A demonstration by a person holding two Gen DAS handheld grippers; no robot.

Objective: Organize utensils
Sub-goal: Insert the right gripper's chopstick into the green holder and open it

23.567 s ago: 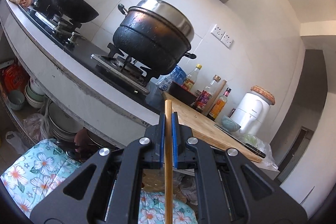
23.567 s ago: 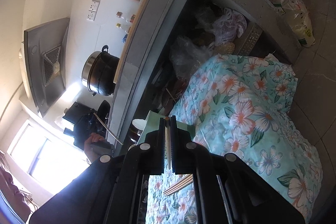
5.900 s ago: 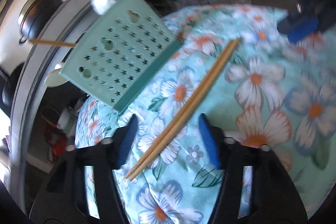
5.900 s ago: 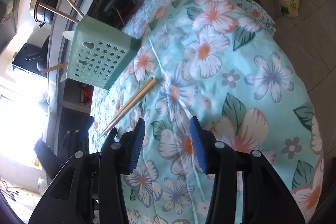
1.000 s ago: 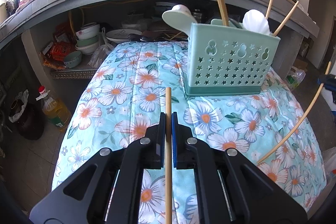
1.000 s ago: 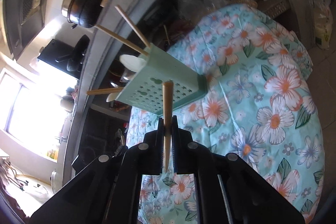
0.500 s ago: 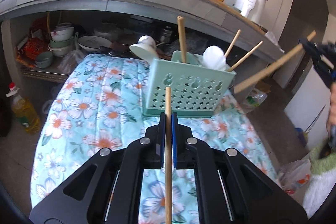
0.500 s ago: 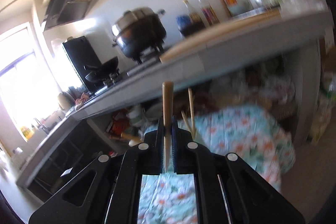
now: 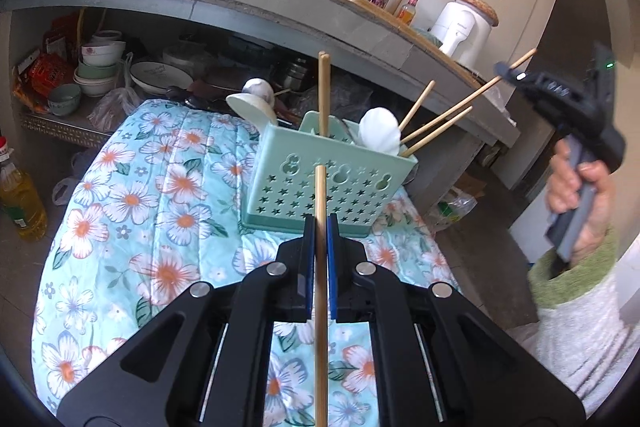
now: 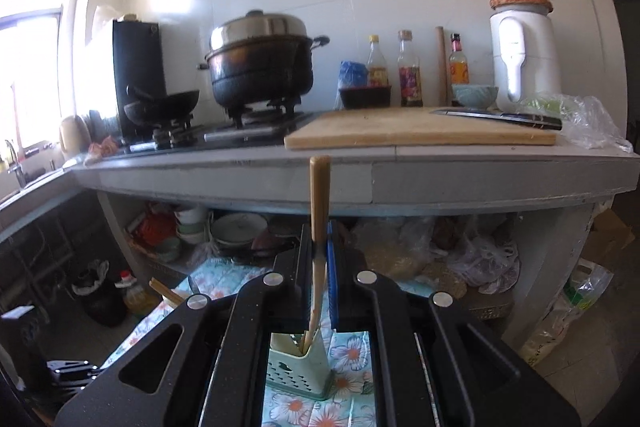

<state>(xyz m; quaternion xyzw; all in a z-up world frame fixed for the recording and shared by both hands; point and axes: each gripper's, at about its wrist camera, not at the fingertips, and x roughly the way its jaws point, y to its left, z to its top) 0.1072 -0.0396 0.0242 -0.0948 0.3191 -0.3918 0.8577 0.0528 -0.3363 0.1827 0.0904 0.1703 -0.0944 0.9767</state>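
A pale green star-punched utensil basket (image 9: pixel 352 187) stands on the floral cloth, holding several chopsticks, a white spoon (image 9: pixel 380 131) and a pale green spoon (image 9: pixel 250 105). My left gripper (image 9: pixel 320 239) is shut on a wooden chopstick (image 9: pixel 320 195) that stands upright just in front of the basket. At the right, a hand holds my right gripper (image 9: pixel 505 70) above the basket. In the right wrist view my right gripper (image 10: pixel 320 247) is shut on another chopstick (image 10: pixel 319 195), whose lower end dips into the basket (image 10: pixel 296 371) seen between the arms.
The floral cloth (image 9: pixel 140 195) covers a low table. Behind it runs a grey counter (image 10: pixel 440 171) with a black pot (image 10: pixel 260 67), bottles, a cutting board (image 10: pixel 400 131) with a knife and a white appliance. Bowls fill the shelf below. An oil bottle (image 9: pixel 20 195) stands on the floor.
My right gripper rose and rolled upright, so its view swung from the table to the counter, and its chopstick now reaches down into the basket. My left gripper lifted slightly, still holding its chopstick.
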